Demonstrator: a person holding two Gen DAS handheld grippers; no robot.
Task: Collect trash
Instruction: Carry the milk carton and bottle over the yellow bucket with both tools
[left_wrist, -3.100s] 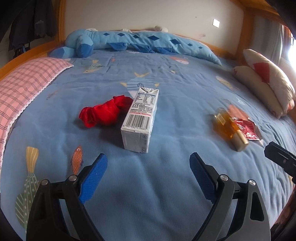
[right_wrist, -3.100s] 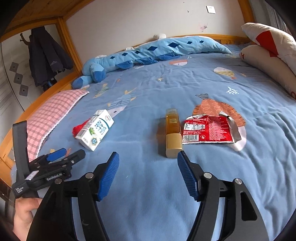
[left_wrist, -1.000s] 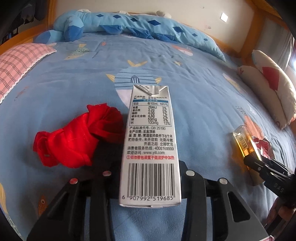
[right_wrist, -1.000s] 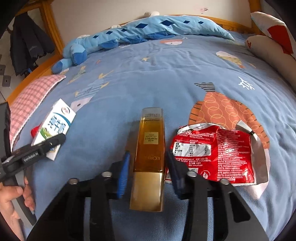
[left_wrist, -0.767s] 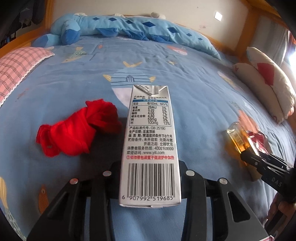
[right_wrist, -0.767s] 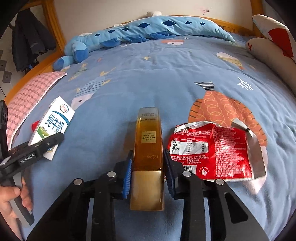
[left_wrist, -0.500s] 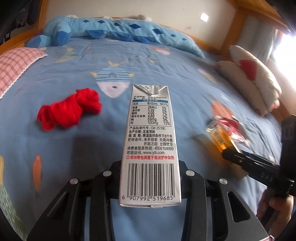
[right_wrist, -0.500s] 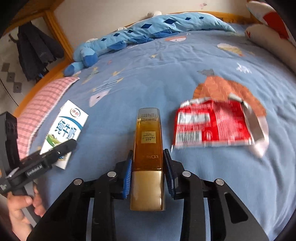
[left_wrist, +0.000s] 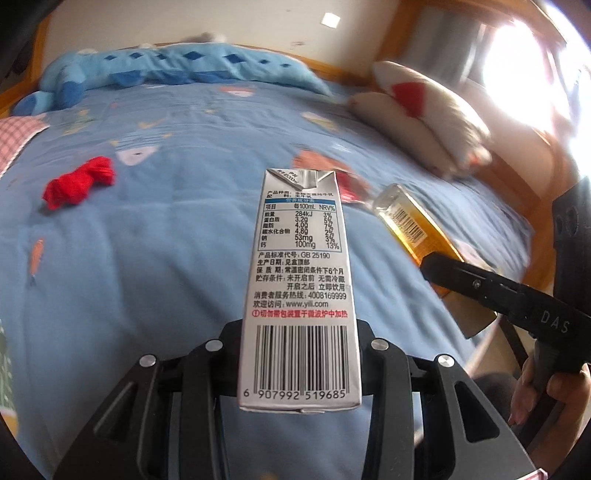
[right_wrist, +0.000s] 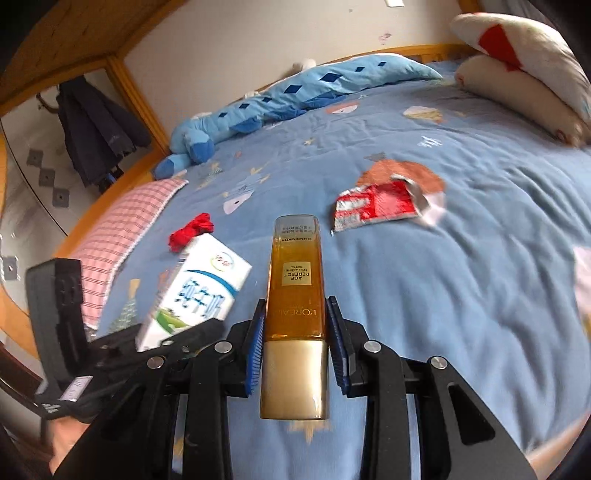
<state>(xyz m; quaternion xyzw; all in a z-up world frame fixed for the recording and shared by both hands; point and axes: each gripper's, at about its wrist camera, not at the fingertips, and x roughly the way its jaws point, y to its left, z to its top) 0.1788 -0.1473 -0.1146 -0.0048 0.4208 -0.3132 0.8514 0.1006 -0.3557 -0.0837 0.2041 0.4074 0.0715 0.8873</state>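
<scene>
My left gripper (left_wrist: 299, 343) is shut on a grey milk carton (left_wrist: 301, 266) and holds it above the blue bedspread (left_wrist: 147, 258). The carton also shows in the right wrist view (right_wrist: 199, 291). My right gripper (right_wrist: 295, 332) is shut on an amber bottle (right_wrist: 295, 291) with a gold cap, lifted off the bed. The bottle also shows in the left wrist view (left_wrist: 413, 229), to the carton's right. A torn red wrapper (right_wrist: 380, 203) lies flat on the bed ahead of the bottle. A red cloth (left_wrist: 79, 181) lies on the bed at the left; it also shows in the right wrist view (right_wrist: 192, 229).
A long blue plush toy (right_wrist: 288, 96) lies along the far edge of the bed. White and red pillows (left_wrist: 417, 114) sit at the right. A pink checked pillow (right_wrist: 122, 236) lies at the left. A wooden bed frame (right_wrist: 133, 88) borders the bed, and dark coats (right_wrist: 96, 129) hang beyond it.
Both grippers closed on their items, the carton and the bottle, then lifted them off the bed and drew back. The red cloth and wrapper now look smaller and farther away.
</scene>
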